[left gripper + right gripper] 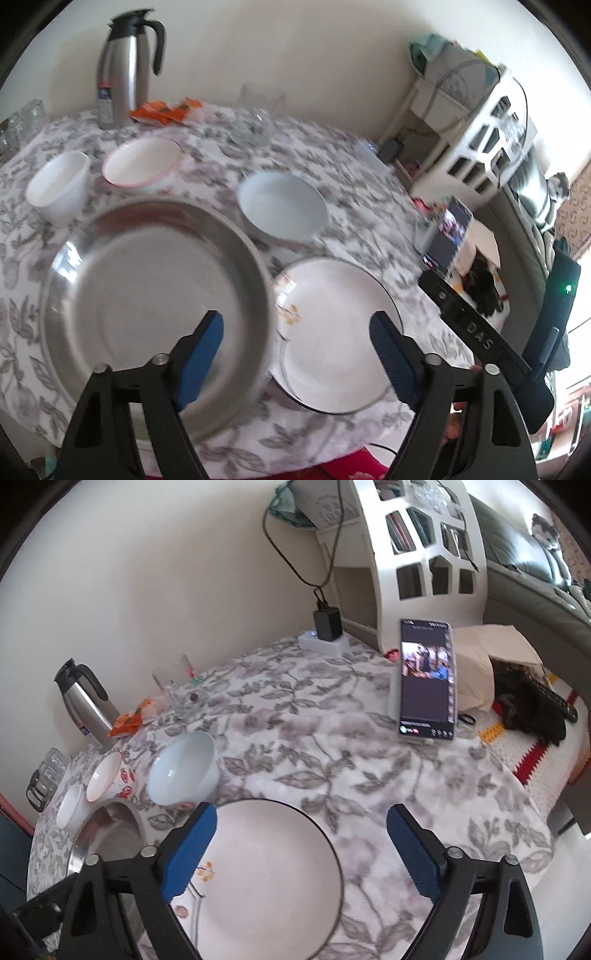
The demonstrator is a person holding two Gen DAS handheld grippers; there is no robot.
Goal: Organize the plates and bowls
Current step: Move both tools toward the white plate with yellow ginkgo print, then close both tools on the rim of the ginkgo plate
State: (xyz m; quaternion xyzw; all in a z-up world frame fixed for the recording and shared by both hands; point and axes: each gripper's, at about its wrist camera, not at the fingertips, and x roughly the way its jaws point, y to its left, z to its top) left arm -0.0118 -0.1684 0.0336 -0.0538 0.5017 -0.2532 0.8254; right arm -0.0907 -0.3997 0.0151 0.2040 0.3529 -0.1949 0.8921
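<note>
Nearest the left lens: left hand-held gripper (295, 328), blue pads spread wide, grasping nothing, hovering over the seam between steel plate (155, 314) and white plate (332, 332). Likewise released: right hand-held gripper (301, 830), jaws apart above the white plate (266, 878), no pad touching its rim.

Spread across the floral-clothed bench (351, 177): steel plate at the near edge, white plate just beside it and apparently tucked slightly under its rim; pale blue bowl (282, 206) behind the white plate; red-rimmed bowl (142, 162) and small white bowl (59, 184) side by side further back. Nothing stacked yet, so sorting judged barely begun.

Risks from here:
- Steel rim overlapping the white plate, so lifting either one likely to drag or tip the other.
- Thin, glossy plate edges, prone to slipping out of a shallow pinch.
- Both plates near the bench edge; a nudge outward could send one off.
- Phone (424, 683) propped upright on the far right, easily toppled by a wide swing.
- Glass (173, 686) and steel flask (125, 66) at the back, within reach of a careless pass toward the bowls.
</note>
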